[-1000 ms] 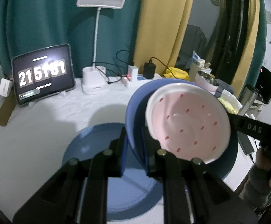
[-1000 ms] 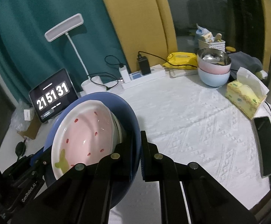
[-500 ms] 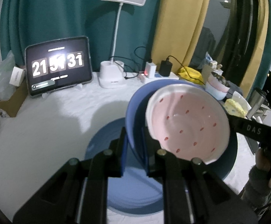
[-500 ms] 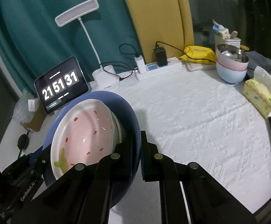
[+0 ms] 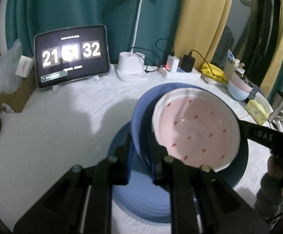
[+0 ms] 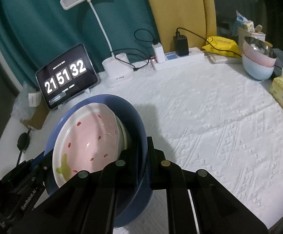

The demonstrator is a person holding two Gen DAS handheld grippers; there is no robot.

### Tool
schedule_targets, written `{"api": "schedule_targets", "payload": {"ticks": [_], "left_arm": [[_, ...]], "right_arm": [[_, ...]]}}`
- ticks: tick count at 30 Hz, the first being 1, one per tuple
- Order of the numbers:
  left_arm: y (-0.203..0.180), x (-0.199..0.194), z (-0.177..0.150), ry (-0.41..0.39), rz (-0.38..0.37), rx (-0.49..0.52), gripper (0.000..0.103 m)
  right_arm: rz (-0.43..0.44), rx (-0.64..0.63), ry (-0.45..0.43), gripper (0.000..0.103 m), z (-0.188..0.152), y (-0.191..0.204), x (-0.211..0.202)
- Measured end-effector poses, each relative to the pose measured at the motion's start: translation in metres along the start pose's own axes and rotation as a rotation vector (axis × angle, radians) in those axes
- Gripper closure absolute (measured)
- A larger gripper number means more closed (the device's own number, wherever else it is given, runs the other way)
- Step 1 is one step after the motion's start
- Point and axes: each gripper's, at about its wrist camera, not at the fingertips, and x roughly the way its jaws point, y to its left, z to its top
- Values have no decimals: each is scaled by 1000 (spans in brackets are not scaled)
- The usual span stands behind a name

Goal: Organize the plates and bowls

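Strawberry dish inside blue bowl

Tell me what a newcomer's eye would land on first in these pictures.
First, the pink strawberry-patterned bowl nested in a blue bowl, held between the left gripper and the right gripper, both clamped on the blue rim. Below it a blue plate lies on the white tablecloth. At the back, a tablet clock glows beside a white desk lamp.

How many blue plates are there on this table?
2: one blue plate lies flat on the table, and a second blue plate, carrying the pink strawberry dish, is held above it by both grippers. Others may be hidden.
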Motion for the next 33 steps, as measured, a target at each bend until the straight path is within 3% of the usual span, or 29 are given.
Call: {"api": "schedule_targets", "payload": {"ticks": [33], "left_arm": [[2, -2, 0, 10, 58, 38, 84]], "right_arm": [[-12, -34, 12, 92, 2, 5, 9]]}}
